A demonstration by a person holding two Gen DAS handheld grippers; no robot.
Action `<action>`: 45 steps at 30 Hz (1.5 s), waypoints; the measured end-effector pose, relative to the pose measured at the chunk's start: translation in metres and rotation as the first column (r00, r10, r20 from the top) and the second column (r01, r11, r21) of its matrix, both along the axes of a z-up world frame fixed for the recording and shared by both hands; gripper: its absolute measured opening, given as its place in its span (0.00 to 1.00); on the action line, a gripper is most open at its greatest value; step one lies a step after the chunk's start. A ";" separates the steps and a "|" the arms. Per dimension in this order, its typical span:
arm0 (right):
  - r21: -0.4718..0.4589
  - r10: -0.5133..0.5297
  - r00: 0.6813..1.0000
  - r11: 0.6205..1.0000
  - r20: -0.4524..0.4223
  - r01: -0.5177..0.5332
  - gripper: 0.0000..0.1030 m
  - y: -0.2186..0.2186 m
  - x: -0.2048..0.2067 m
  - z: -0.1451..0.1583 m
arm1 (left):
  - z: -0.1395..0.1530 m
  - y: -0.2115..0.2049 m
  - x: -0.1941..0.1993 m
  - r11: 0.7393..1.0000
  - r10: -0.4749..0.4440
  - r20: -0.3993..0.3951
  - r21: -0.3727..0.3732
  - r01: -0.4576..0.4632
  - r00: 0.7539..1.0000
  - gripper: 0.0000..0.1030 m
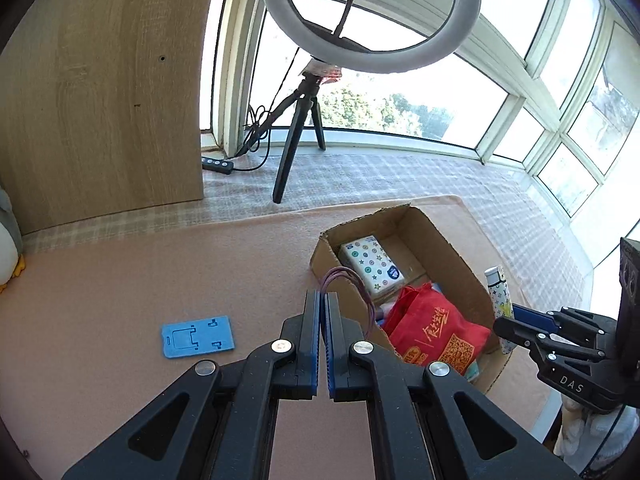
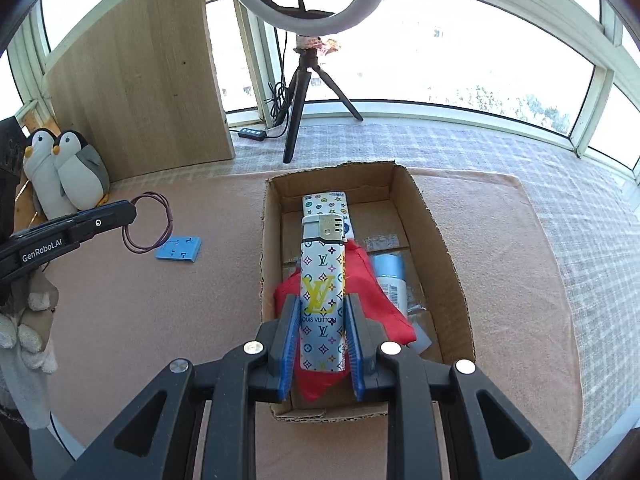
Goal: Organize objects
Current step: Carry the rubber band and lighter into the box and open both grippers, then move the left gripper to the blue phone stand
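Lighter (image 2: 322, 292), white with coloured monogram marks and a silver cap, is clamped between the blue pads of the right gripper (image 2: 322, 338) and hangs over the cardboard box (image 2: 448, 264), above a red bag (image 2: 376, 300) that lies inside. In the box are also a patterned tissue pack (image 2: 325, 204) at the far end and a pale blue can (image 2: 390, 276) on the right side. The left gripper (image 1: 323, 316) has its jaws pressed together on thin purple hair ties (image 1: 352, 280), which loop out from the tips near the box's left wall. On the pink mat (image 1: 120, 280), left of the box, lies a flat blue card (image 1: 198, 337). Two penguin toys (image 2: 66, 172) stand by a wooden panel (image 2: 140, 80), and a ring light (image 1: 372, 12) on a tripod stands at the window.
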State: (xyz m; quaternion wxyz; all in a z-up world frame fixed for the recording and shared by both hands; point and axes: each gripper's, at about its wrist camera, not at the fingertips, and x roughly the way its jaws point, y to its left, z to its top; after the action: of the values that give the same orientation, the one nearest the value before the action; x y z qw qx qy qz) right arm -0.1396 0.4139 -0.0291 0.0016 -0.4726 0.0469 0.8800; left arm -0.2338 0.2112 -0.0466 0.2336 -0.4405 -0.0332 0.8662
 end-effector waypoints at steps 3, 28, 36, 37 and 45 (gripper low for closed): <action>0.006 -0.020 1.000 1.000 0.009 0.020 0.20 0.021 -0.009 -0.007 | -0.008 0.038 -0.017 1.000 -0.028 0.025 0.010 0.027 0.999 0.01; -0.030 -0.041 0.999 0.999 0.025 0.042 0.53 0.049 -0.011 -0.021 | -0.032 0.118 -0.048 0.990 -0.137 0.089 -0.007 0.138 0.987 0.49; -0.063 -0.024 1.000 0.998 0.012 0.024 0.53 0.022 0.000 -0.015 | -0.030 0.059 -0.037 0.994 -0.108 0.087 -0.020 0.110 0.990 0.55; -0.068 -0.020 1.000 0.997 0.011 0.021 0.53 0.018 0.001 -0.014 | -0.031 0.050 -0.036 0.994 -0.100 0.088 -0.030 0.103 0.991 0.56; -0.121 -0.006 1.000 0.993 -0.003 0.006 0.53 -0.016 0.019 -0.008 | -0.045 -0.036 -0.040 0.998 0.019 0.121 -0.055 -0.012 0.993 0.59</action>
State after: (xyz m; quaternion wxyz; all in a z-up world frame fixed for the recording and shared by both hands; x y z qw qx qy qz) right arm -0.1209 0.3976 -0.0371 -0.0245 -0.4701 0.1014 0.8764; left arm -0.2742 0.1756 -0.0917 0.2124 -0.4982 -0.0270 0.8402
